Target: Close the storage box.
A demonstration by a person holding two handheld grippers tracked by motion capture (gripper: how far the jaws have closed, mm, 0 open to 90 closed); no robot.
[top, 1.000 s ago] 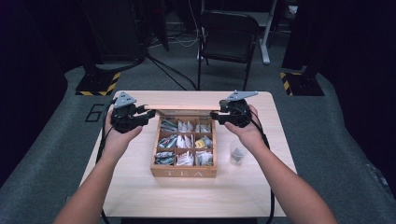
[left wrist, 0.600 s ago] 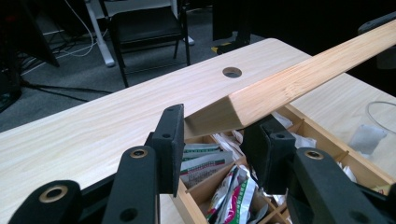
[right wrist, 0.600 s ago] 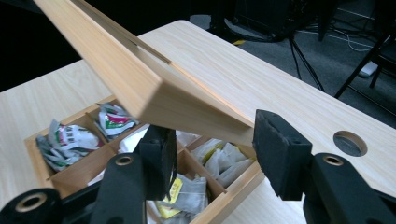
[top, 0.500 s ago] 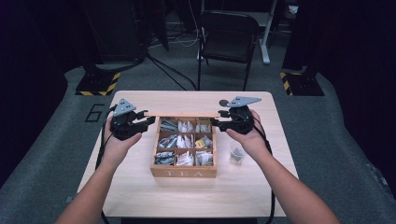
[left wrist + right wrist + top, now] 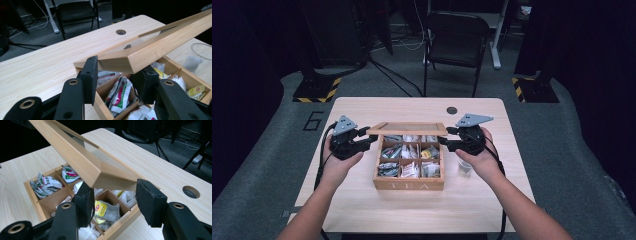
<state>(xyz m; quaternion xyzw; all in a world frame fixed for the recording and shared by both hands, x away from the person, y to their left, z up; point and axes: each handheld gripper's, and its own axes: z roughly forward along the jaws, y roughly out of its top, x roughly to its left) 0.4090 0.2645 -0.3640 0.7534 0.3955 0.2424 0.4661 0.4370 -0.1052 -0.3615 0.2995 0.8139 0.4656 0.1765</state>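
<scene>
The lid [image 5: 407, 129] is lower than it was a second ago. Then it stood steeply at the back of the tea box [image 5: 408, 185]; now it is tilted about halfway down over the back row, with both hands lower and nearer the person. I judge this to be a closing move in hand and not yet done, since the front rows lie open.

The left gripper [image 5: 371, 141] is clamped on the lid's left front corner, with pads on either side of the wood. The right gripper [image 5: 443, 142] is on the right front corner in the same way, and its pads look pressed to the frame (the far pad's contact is a close call in the right gripper view).

The box sits mid-table [image 5: 412, 107], between the two hands, with its "TEA" face toward the person.

Counts:
- 1 box with 9 compartments, three by three
- 1 hinged lid with a clear pane
- 2 grippers
- 1 small glass [image 5: 464, 168] just beside the box's right wall, with what looks like one bag in it
- 1 hole [image 5: 452, 110] in the tabletop
- 1 chair [image 5: 457, 30] beyond the table

The tea bags are heaped in the cells, too many and too overlapped to count.
</scene>
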